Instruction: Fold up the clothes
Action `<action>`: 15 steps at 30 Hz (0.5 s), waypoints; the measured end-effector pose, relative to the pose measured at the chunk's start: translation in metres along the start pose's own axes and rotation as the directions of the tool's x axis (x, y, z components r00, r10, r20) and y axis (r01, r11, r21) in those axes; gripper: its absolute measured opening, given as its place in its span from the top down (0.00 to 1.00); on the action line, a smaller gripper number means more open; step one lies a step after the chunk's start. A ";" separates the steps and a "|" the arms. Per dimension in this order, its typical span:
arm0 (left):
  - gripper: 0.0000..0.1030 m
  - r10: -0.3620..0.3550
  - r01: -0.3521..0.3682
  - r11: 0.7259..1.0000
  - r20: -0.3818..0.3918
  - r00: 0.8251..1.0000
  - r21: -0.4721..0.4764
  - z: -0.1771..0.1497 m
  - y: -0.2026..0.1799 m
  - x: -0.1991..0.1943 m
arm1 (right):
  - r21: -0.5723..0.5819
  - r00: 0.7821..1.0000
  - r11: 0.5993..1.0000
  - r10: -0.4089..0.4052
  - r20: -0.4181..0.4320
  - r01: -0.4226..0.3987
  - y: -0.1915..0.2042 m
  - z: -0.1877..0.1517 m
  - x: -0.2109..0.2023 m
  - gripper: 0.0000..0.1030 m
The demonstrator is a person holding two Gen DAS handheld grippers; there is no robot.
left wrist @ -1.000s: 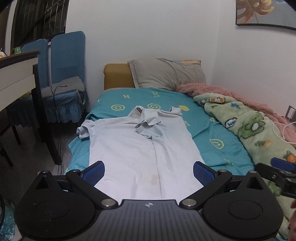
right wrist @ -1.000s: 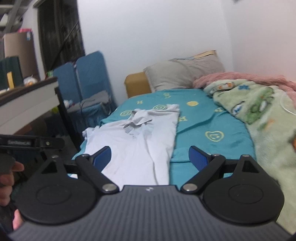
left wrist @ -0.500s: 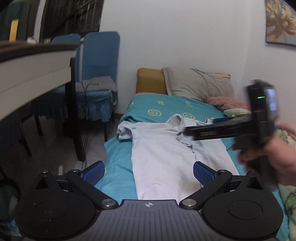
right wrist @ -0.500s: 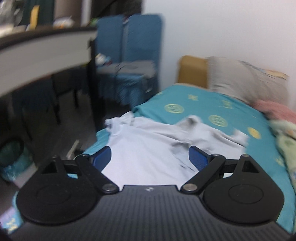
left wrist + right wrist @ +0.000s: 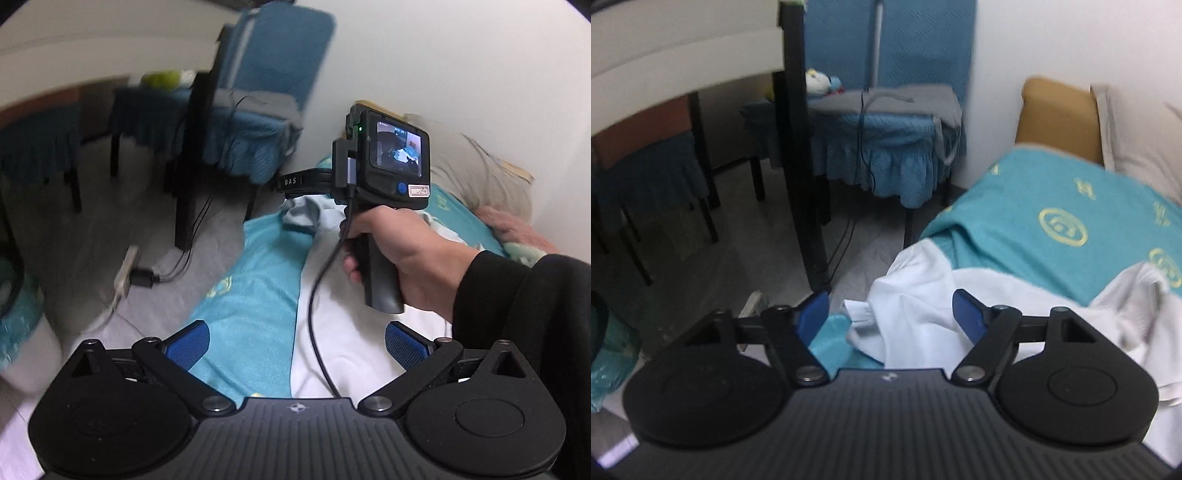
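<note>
So the white short-sleeved cotton shirt (image 5: 347, 332) is lying flat on the bed's teal blanket with yellow smiley prints (image 5: 255, 295). Its long axis runs up the bed toward the grey pillow (image 5: 480, 173), collar end at the far end, hem nearest the left camera.

The left tool (image 5: 295, 345) has its blue pads spread wide and nothing between them; it hangs over the shirt's left edge.

The right tool (image 5: 890, 312) is also spread, sitting right at the crumpled sleeve (image 5: 882, 321) by the bed's edge. The sleeve is between the pads, but they aren't clamping it.

In the left view the right hand (image 5: 399, 254) grips the tool's grey handle. You can read "DAS" on the black arm, and the little screen on the back is lit. The white label under it is too small to read.
</note>
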State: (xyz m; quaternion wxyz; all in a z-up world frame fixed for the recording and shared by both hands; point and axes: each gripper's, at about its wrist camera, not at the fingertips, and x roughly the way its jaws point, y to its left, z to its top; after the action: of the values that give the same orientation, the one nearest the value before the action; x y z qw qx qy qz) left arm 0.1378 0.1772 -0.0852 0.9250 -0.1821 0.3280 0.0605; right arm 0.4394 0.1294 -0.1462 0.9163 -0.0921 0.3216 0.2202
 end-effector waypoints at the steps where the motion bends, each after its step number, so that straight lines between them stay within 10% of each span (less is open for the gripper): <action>1: 0.01 0.011 -0.011 1.000 0.007 1.000 -0.007 0.000 0.001 0.001 | -0.017 1.000 1.000 -0.012 -0.012 0.011 0.002 0.000 0.003 0.56; 3: 0.01 0.042 -0.041 0.999 0.026 0.999 -0.015 -0.002 0.003 0.000 | -0.050 0.999 0.998 -0.042 -0.023 0.041 0.006 -0.001 0.003 0.83; 9: 0.01 0.074 -0.071 0.995 0.044 0.996 -0.065 -0.004 0.009 -0.008 | 0.029 0.983 0.995 -0.097 0.156 0.094 -0.021 0.009 -0.055 0.89; 15: 0.01 0.052 -0.050 0.998 0.092 0.994 -0.027 -0.008 -0.001 -0.019 | 0.308 0.905 0.922 -0.323 0.278 0.234 -0.098 -0.004 -0.134 0.89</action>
State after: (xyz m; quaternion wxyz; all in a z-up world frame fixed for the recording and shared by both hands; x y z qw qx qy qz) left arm 0.1189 0.1737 -0.0790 0.9350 -0.1819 0.2886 0.0966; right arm 0.3886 -0.0048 -0.0622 0.9825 0.0245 0.1769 0.0525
